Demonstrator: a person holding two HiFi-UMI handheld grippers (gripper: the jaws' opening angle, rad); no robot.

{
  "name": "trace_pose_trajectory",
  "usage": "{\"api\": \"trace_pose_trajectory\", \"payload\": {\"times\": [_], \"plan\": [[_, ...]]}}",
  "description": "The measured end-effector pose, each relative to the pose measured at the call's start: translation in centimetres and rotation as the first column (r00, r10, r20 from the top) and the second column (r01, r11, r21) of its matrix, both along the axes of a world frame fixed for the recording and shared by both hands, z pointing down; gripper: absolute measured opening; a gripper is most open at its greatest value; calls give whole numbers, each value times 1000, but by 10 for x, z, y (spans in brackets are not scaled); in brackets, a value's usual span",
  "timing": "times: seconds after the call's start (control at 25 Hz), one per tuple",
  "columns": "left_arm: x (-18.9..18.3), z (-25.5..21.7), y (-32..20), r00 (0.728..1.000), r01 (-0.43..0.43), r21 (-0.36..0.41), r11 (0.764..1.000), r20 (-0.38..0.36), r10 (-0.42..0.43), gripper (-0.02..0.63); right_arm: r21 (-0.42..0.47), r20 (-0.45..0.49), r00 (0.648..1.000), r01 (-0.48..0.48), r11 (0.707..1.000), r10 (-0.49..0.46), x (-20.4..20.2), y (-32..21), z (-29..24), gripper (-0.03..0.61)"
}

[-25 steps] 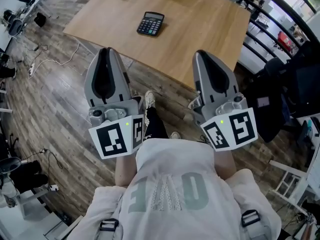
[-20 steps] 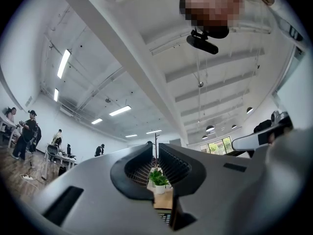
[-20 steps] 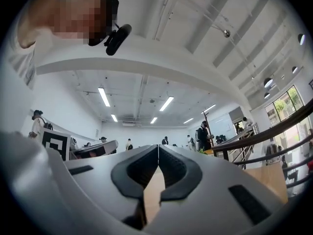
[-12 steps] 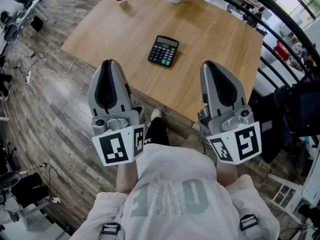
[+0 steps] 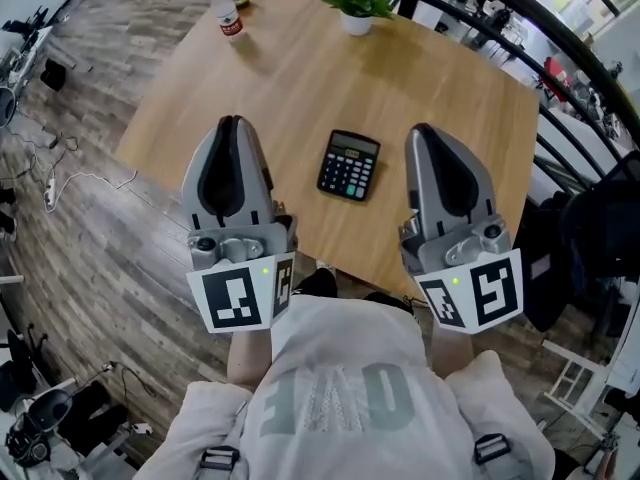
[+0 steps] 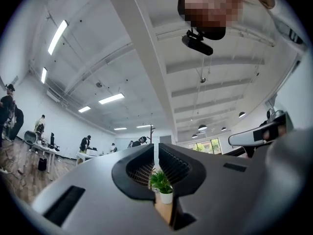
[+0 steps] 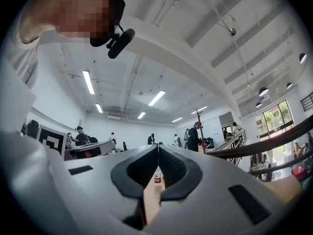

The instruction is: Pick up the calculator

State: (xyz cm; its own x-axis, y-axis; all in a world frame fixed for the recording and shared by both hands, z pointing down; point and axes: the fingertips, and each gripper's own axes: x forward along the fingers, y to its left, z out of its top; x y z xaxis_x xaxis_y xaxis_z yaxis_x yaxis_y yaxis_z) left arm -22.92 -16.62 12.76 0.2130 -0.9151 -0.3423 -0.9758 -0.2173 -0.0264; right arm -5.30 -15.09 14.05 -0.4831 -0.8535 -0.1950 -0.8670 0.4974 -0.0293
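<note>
- Head view: a wooden table stands on a plank floor; a black railing runs at 2 o'clock.
- The calculator lies flat on the table at 12 o'clock, between my left gripper and right gripper, touching neither.
- A white pot at the far edge holds a green plant; a red-labelled bottle stands at 11 o'clock, its contents unreadable.
- Both gripper views show my jaws closed and empty. Only they show the ceiling lights and distant people.

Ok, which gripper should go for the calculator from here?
Right, marginally. The calculator lies between both grippers but nearer the right gripper than the left gripper. Both have jaws shut and nothing held, so either must open first.
</note>
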Motion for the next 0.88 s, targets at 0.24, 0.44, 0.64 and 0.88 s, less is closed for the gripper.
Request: {"api": "trace_pose_trajectory", "payload": {"times": [0.24,0.44,0.64,0.88], "plan": [[10,25,-38,997,-70,-64,995,18,72,33,-60,-3,999,-53,997,53,-2,-31,25,20],[25,46,-56,996,-77,-117,990,34,82,34,-105,20,998,-49,993,51,14,-45,43,20],[41,62,-69,994,-96,-176,980,25,102,34,-143,40,998,-36,989,42,27,-52,56,20],[76,77,-83,957,-270,-230,935,46,287,45,-193,49,997,-45,980,55,35,-60,75,19]]}}
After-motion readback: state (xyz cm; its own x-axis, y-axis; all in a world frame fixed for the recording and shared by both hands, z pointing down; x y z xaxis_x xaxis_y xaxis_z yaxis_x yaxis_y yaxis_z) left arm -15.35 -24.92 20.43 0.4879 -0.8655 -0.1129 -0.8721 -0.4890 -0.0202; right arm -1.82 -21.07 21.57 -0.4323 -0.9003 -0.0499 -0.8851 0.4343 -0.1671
